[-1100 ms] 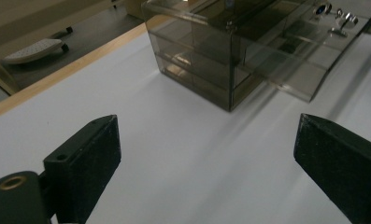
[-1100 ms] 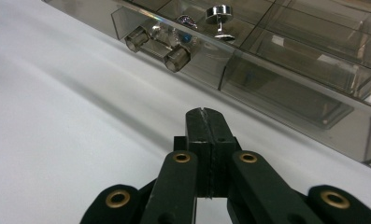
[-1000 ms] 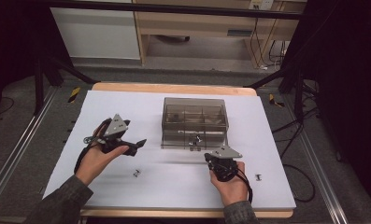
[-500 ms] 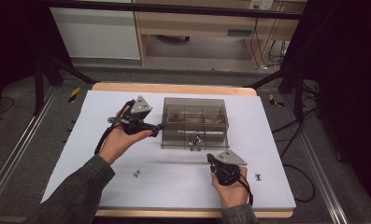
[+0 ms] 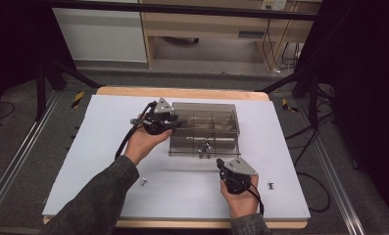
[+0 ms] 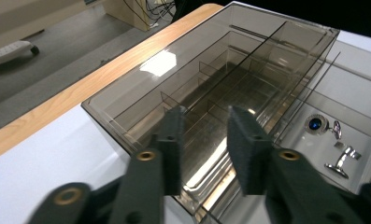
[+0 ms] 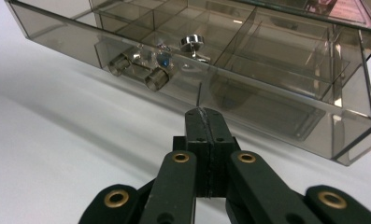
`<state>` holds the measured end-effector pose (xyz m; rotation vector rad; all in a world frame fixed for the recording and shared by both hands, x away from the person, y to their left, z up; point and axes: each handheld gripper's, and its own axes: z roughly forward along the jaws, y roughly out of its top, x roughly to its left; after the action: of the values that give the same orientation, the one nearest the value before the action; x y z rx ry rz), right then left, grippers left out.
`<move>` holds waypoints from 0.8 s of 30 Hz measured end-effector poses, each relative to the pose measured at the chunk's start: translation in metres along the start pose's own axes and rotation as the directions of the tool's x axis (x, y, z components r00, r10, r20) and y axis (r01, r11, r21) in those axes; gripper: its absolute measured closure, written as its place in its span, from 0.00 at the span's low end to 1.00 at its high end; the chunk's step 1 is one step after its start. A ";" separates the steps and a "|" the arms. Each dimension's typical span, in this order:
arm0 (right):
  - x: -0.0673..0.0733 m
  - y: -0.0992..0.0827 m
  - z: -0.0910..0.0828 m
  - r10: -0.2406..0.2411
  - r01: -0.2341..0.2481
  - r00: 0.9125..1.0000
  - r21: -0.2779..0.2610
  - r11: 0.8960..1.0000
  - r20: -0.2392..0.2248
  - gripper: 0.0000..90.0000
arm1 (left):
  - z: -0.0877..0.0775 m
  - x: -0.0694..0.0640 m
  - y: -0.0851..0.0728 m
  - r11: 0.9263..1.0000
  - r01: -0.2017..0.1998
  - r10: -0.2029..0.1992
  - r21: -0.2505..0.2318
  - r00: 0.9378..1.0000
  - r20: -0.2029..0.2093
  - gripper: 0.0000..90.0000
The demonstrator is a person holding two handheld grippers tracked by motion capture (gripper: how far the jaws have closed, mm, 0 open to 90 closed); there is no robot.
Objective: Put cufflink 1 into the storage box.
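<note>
- Right gripper [image 5: 221,166] sits nearest the person on the white table cover [image 5: 109,147], its tip just short of the front wall of the smoked clear organiser box [image 5: 204,128]; in the right gripper view the jaws are pressed flat together [image 7: 204,122] with nothing visibly between them.
- Box front, beyond that tip: two short cylindrical knobs [image 7: 139,70] protrude from the wall; a blue-stoned cufflink [image 7: 163,58] and a silver cufflink [image 7: 192,45] lie in the compartment behind.
- Two small loose metal pieces lie on the cover, one [image 5: 143,182] near the left sleeve, one [image 5: 271,185] right of the right hand.
- Left gripper [image 5: 175,125] is at the box's left end; its jaws have just been closing; a gap remains [image 6: 204,140], the box's end wall and corner between and beneath the pads; contact cannot be told.
</note>
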<state>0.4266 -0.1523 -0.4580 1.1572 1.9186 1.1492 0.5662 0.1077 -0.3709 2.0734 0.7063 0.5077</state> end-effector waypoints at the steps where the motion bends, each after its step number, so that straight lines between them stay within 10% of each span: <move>1: 0.000 0.000 0.000 0.001 -0.001 1.000 -0.006 1.000 0.002 1.00 | 0.001 0.000 0.000 1.000 0.007 -0.007 0.000 1.000 0.000 0.83; 24: 0.000 0.005 0.006 -0.009 0.008 1.000 -0.041 0.999 -0.008 1.00 | 0.023 -0.003 -0.005 0.998 0.046 -0.047 0.047 0.999 0.008 1.00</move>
<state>0.4333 -0.1495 -0.4557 1.1232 1.8955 1.1844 0.5763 0.0937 -0.3878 2.0965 0.7658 0.4590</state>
